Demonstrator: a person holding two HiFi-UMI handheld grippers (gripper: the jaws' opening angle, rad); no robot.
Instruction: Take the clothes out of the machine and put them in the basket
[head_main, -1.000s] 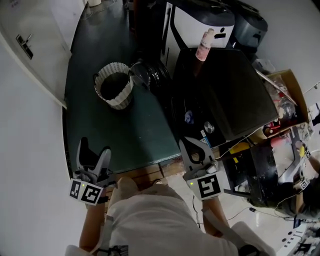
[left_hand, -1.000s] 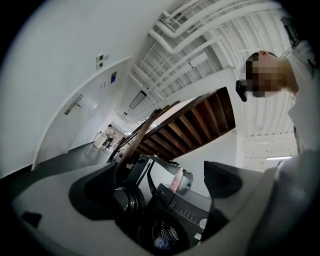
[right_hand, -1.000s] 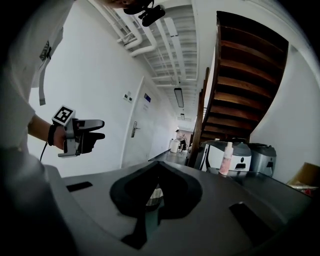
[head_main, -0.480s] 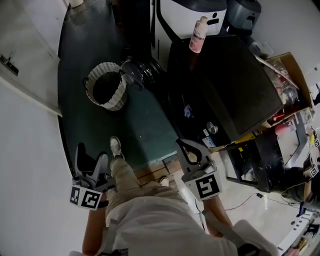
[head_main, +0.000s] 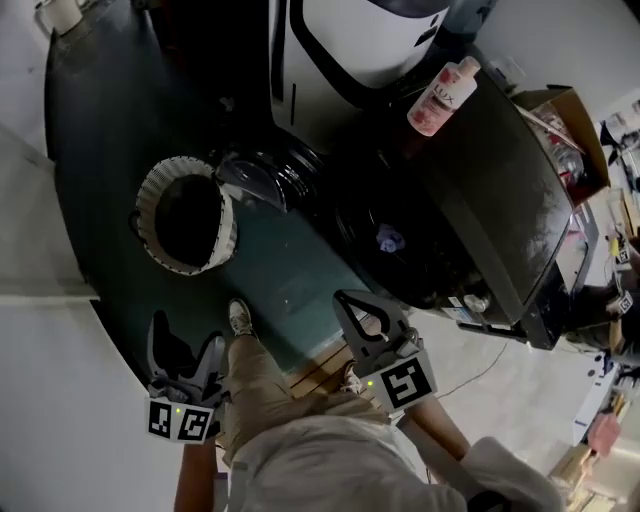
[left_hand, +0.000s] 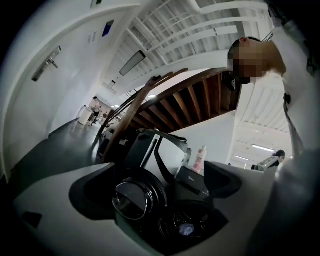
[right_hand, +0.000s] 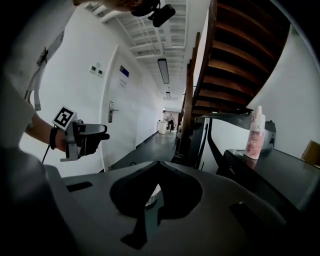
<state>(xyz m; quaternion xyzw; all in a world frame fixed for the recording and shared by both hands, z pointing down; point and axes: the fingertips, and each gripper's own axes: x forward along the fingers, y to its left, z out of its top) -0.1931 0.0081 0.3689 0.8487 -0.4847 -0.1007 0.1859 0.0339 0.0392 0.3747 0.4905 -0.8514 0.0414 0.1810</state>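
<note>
Left tongs (head_main: 186, 346) held low at the person's left side, jaws spread wide, nothing between them. Their own view looks through the gap at the washing machine (left_hand: 192, 182). Right tongs (head_main: 352, 303) held forward at the person's right, just short of the machine front, jaws brought together and empty.

Black front-loading washing machine, round door (head_main: 262, 172) swung open toward the basket (head_main: 226, 222). One pale blue cloth (head_main: 388, 238) lies inside the drum; the rest of the drum is too dark to read. Basket is white and woven, standing on the floor beside the open door. Its inside is black shadow, contents not discernible.

Pink bottle (head_main: 441, 96) stands on the machine's top. Cardboard box (head_main: 566, 117) is cut off at the frame's right edge.

Floor (head_main: 100, 150) is dark green and glossy. Wooden staircase (right_hand: 235, 55) rises overhead, with white walls and a corridor beyond.
</note>
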